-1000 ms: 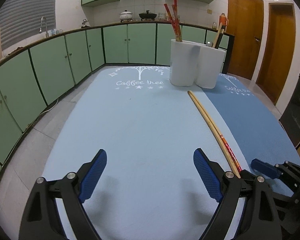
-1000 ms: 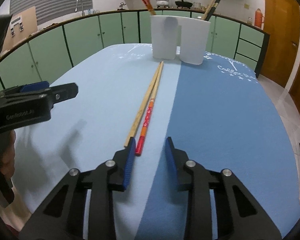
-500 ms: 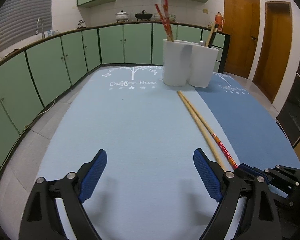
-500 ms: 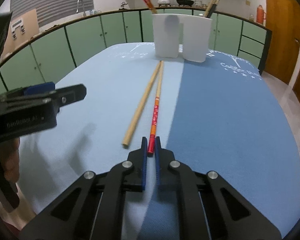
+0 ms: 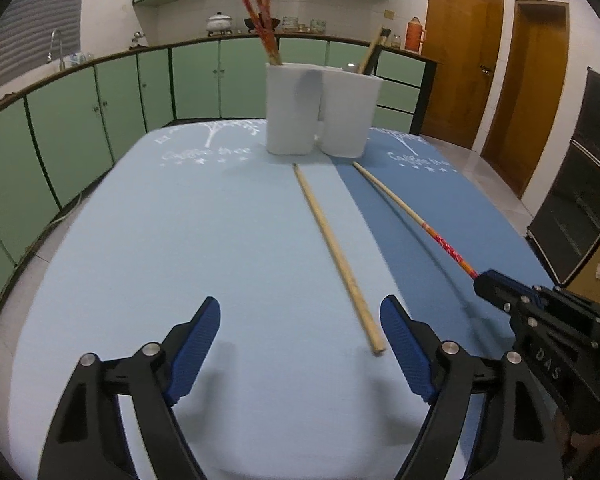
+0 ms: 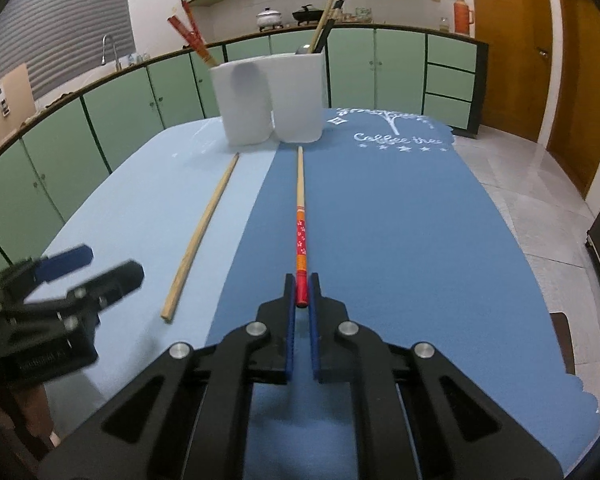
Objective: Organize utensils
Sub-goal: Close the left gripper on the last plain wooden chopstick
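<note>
The right gripper now pinches the red end of the red chopstick, its blue pads pressed against it on both sides; a second ago they stood apart around the two chopstick ends, and half a second ago they had just closed on this one. The red chopstick has swung away from the plain chopstick: earlier the two lay side by side and touching, now there is a clear gap between them. It lies wholly on the dark blue mat, pointing straight at the right-hand white holder, its far tip just short of the holder's base. The plain chopstick lies on the light blue mat, slanting toward the left-hand holder, which holds more red chopsticks.

The left gripper hovers over the light mat with its jaws spread wide, as before, holding nothing; the plain chopstick's near end now sits just inside its right finger, where earlier both sticks ran outside it.
</note>
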`<state>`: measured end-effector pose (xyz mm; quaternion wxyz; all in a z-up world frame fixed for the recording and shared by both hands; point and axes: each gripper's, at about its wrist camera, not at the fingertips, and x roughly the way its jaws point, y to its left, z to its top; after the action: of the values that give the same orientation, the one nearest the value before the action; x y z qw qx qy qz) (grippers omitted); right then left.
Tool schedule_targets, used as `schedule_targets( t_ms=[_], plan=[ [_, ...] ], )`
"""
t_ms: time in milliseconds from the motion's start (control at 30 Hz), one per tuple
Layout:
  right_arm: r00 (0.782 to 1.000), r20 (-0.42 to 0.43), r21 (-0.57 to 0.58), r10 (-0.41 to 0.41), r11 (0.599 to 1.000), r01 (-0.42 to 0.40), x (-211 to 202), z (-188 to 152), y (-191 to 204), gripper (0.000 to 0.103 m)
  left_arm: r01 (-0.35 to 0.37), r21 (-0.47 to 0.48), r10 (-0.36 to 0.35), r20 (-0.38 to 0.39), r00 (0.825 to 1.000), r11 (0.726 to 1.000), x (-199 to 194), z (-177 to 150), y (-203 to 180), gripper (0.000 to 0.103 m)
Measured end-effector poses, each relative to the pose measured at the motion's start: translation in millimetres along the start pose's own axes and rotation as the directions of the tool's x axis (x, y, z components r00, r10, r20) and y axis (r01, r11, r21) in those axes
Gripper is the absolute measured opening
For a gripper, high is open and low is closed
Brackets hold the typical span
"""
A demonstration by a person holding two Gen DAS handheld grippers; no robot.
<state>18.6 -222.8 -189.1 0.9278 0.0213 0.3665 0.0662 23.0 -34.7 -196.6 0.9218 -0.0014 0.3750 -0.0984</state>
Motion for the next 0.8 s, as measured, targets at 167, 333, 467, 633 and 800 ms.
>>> schedule_targets(
  t_ms=[167,333,467,633,800],
  plan=[
    [1.0,0.007,0.018,-0.003,1.0,0.003,-2.4,3.5,-5.5,0.005,0.005,-0.005,-0.005,-0.016,1.0,1.0,5.5,-4.4,-12.7,0.074],
    [1.0,0.008,0.033,0.0,0.999,0.0,-3.2,5.5,-10.8,0.005,0.002,0.001,-0.002,-0.045,0.999,1.0,14.5,-9.6,-21.5,0.066],
    [1.0,0.01,0.035,0.004,0.999,-0.004,-3.2,7.6,-9.8,0.005,-0.019,-0.004,0.019,-0.052,0.998,1.0,18.3,-12.7,-22.1,0.058],
    [1.0,0.01,0.035,0.01,0.999,-0.011,-2.3,8.4,-7.4,0.005,-0.022,0.003,0.022,-0.046,0.999,1.0,17.0,-14.3,-23.9,0.042],
    [1.0,0.005,0.033,0.012,0.999,-0.012,-1.8,8.7,-6.5,0.005,-0.017,0.019,0.018,-0.044,0.999,1.0,16.8,-15.4,-27.9,0.01]
  ],
)
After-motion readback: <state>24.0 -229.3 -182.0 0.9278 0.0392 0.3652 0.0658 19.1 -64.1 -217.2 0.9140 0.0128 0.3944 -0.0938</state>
